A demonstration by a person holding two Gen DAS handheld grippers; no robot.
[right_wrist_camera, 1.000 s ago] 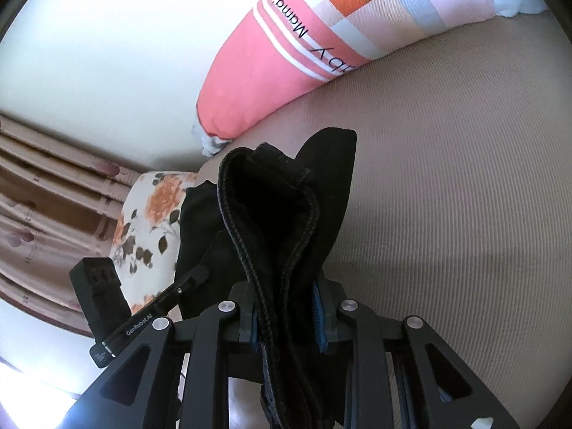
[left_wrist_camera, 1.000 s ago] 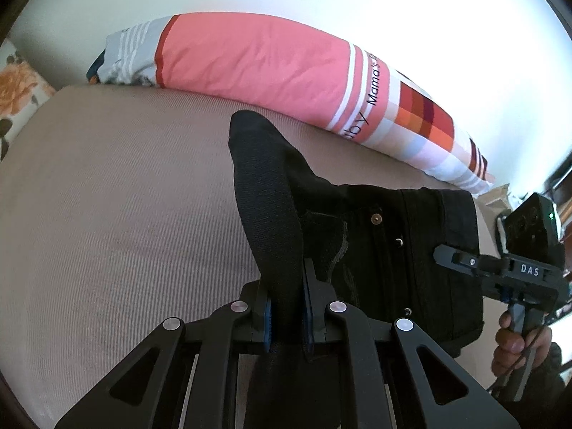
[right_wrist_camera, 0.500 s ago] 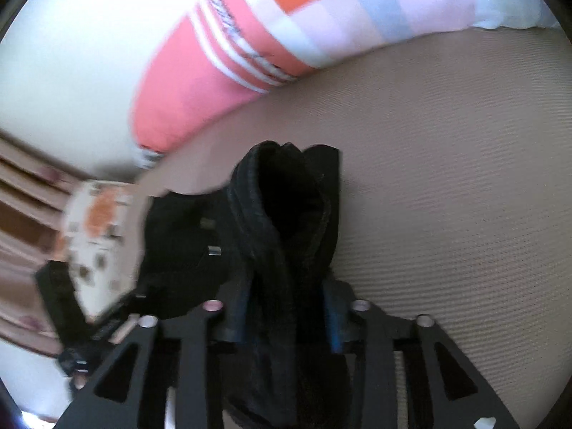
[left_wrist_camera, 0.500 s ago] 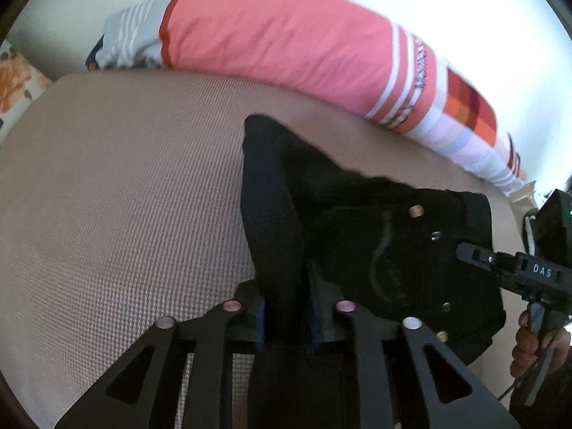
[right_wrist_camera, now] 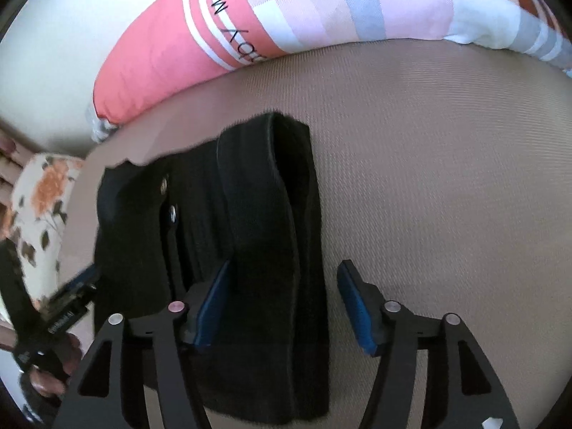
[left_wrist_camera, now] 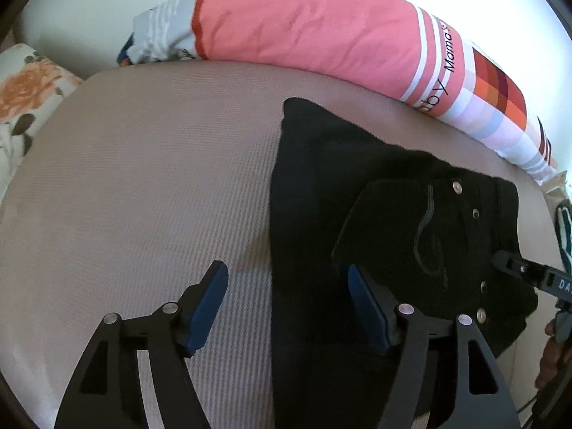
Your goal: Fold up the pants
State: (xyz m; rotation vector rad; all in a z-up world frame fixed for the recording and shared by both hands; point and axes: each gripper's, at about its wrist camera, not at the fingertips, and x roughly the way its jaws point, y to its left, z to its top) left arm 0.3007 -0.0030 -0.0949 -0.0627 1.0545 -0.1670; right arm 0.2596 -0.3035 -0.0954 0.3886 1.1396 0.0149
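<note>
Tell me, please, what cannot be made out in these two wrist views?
- Black denim pants: the near end runs off the bottom edge in the left wrist view.
- Right gripper: cut off by the right edge there.
- Left gripper: motion-blurred in the right wrist view.
- Lettering on the long pink striped pillow: partly curved out of sight.

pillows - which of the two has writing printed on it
The long pink pillow along the far edge of the bed, with "Mama" lettered beside its white stripes and checked end. The floral pillow at the left shows only orange flowers, no text.
</note>
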